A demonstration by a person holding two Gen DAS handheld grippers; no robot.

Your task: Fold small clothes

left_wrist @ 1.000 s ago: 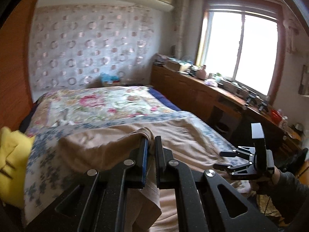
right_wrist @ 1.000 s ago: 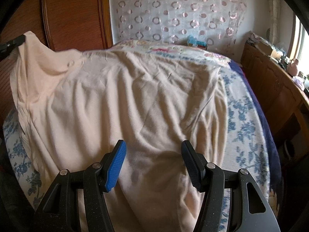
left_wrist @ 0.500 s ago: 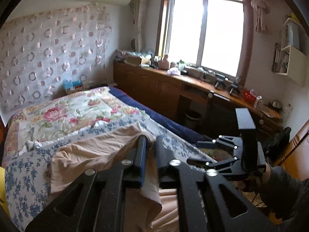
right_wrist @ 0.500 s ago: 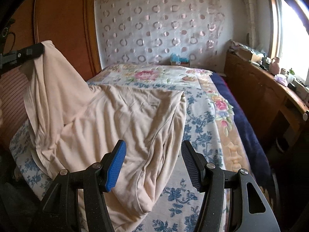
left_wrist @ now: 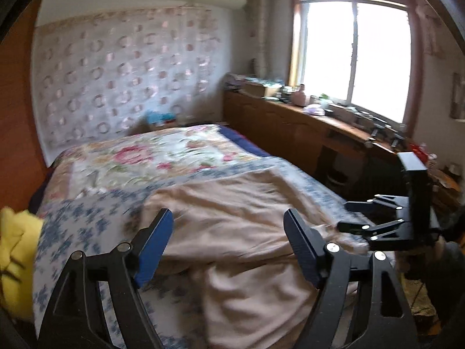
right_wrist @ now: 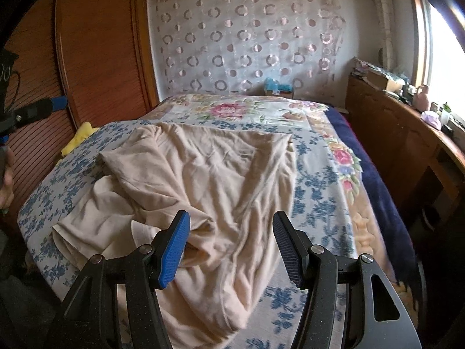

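Observation:
A peach-beige garment (right_wrist: 209,180) lies crumpled on the flowered bedspread (right_wrist: 319,174), its left part folded over onto itself. In the left wrist view the same garment (left_wrist: 247,221) spreads below my left gripper (left_wrist: 228,241). That gripper's jaws are opening, and nothing is pinched between the pads. My right gripper (right_wrist: 231,247) hovers open over the garment's near edge, holding nothing. It also shows at the right of the left wrist view, right gripper (left_wrist: 344,215), held by a hand in a dark sleeve. One of the left gripper's fingers (right_wrist: 35,112) shows at the far left.
A yellow cloth (left_wrist: 14,250) lies at the bed's left edge, beside a wooden wardrobe (right_wrist: 96,58). A long wooden counter (left_wrist: 305,128) with clutter runs along the right under the window. A dark blue blanket (right_wrist: 377,186) hangs off the bed's right side.
My left gripper let go of the garment corner and its jaws spread apart. The lifted cloth dropped onto the bed, folded over. The right gripper stayed open.

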